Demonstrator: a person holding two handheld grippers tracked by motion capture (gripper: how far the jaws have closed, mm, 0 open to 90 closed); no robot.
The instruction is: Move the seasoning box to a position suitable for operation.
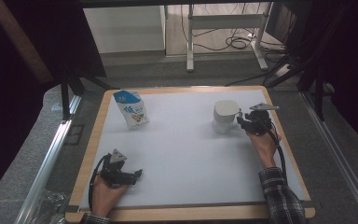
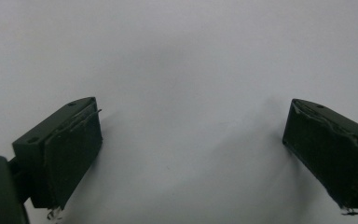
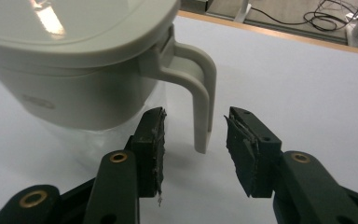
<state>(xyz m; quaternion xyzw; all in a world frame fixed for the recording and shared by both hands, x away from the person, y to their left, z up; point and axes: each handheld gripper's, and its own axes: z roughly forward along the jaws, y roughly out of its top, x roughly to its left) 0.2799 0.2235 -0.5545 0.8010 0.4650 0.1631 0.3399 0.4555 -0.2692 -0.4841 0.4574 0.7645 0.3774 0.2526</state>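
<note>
A pale grey lidded jug (image 1: 225, 116) stands on the white mat at the right, its handle (image 3: 200, 79) turned toward my right gripper (image 1: 240, 120). In the right gripper view the two black jaws of that gripper (image 3: 196, 116) stand on either side of the handle's lower end, with a gap at each pad, so it is open. A blue and white carton (image 1: 131, 108) stands upright at the far left of the mat. My left gripper (image 1: 139, 173) rests near the front left, open, and the left gripper view has its jaws (image 2: 191, 126) wide apart over bare mat.
The white mat (image 1: 186, 154) lies on a wooden-edged table (image 1: 93, 140). Metal rails run along both sides of the table. Beyond the far edge stand desk legs (image 1: 190, 42) and loose cables on the floor.
</note>
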